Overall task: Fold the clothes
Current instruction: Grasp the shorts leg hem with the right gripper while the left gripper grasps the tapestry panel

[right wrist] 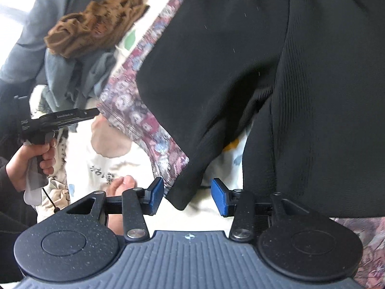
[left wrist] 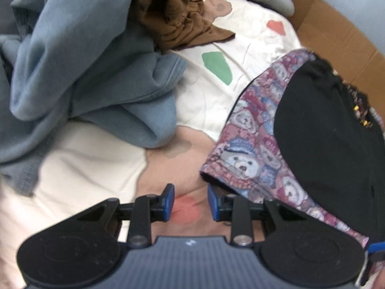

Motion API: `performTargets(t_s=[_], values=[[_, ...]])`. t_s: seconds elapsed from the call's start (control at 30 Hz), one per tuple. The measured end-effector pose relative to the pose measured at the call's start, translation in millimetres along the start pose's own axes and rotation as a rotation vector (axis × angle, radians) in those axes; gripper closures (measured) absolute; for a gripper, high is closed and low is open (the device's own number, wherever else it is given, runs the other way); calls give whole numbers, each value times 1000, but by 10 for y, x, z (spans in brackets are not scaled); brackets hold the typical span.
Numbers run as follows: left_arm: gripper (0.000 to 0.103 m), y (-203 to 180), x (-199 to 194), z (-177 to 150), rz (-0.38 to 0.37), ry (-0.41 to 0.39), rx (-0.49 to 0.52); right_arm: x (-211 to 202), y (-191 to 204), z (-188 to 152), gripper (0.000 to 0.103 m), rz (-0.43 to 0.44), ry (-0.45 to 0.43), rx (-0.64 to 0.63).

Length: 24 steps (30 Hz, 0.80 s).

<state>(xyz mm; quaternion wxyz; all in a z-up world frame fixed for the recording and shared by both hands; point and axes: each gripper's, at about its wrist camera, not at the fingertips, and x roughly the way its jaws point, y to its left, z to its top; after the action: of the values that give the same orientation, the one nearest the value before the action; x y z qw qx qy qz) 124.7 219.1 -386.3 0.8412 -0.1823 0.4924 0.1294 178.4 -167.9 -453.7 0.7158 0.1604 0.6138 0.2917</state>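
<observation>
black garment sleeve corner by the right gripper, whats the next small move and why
Probably ease the right gripper forward a little and close on the black garment cuff corner. Its jaws stand open with that corner hanging between the blue pads, not yet pinched. The left gripper is open over the bedsheet, holding nothing.

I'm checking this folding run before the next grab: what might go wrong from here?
The right gripper is open around the black garment corner, which overlaps the bear-print cloth; closing may pinch both layers. The left gripper is open over bare sheet, so it could grab bedding. The blue sweatshirt pile crowds the folding space.
</observation>
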Motion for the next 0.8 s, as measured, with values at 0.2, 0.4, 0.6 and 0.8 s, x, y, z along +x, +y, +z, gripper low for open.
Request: performTargets(t_s=[0.2, 0.4, 0.6, 0.8], values=[[71, 71, 93, -78, -102, -65, -107, 221, 6, 44, 42, 19, 55, 64], [62, 51, -9, 3, -198, -159, -114, 389, -13, 49, 41, 56, 71, 148], [63, 0, 220, 7, -154, -113, -104, 430, 0, 27, 89, 59, 66, 146], [101, 14, 327, -74, -143, -79, -107, 335, 18, 29, 102, 54, 30, 139]])
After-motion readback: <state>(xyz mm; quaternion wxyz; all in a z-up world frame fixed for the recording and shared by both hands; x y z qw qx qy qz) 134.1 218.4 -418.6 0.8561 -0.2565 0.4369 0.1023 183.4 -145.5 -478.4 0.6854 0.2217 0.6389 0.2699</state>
